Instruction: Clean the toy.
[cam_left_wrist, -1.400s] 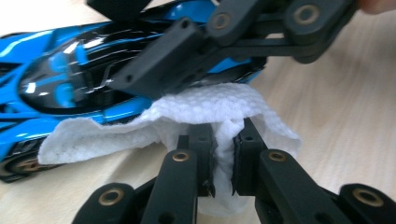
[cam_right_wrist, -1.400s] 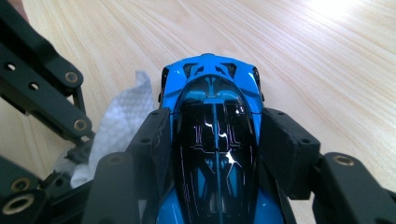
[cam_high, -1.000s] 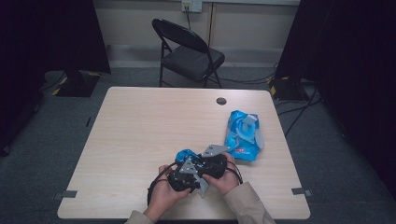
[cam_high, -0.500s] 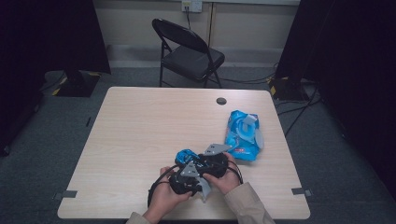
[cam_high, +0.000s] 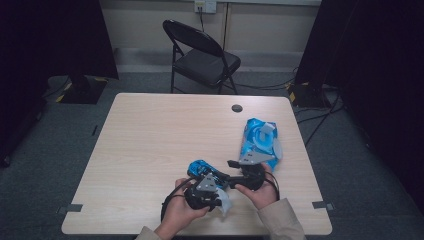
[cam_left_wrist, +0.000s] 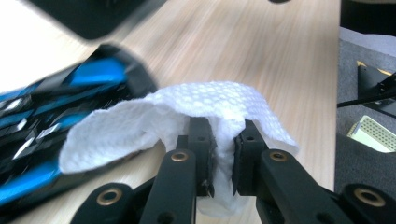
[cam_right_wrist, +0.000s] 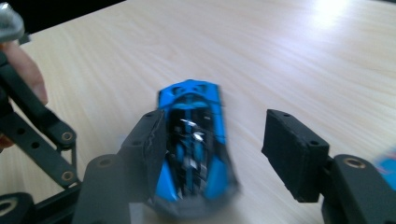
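Observation:
A blue and black toy car (cam_high: 201, 168) lies on the table (cam_high: 150, 140) near its front edge. In the left gripper view my left gripper (cam_left_wrist: 224, 140) is shut on a folded white wipe (cam_left_wrist: 205, 107), right beside the car (cam_left_wrist: 46, 121). The wipe (cam_high: 223, 204) hangs below my left gripper (cam_high: 212, 196) in the high view. My right gripper (cam_right_wrist: 219, 137) has just been opening. The car (cam_right_wrist: 194, 140) sits between its jaws, against the left one, with a clear gap to the right one. In the high view my right gripper (cam_high: 225, 178) points left at the car.
A blue pack of wipes (cam_high: 260, 140) lies to the right, just behind my right hand. A round cable hole (cam_high: 237, 108) sits at the table's far edge. A black folding chair (cam_high: 200, 55) stands behind the table, with cables on the floor at the right.
My right hand has drawn to the right, away from the left hand, leaving the car on the table. The left gripper with the wipe has stayed in place.

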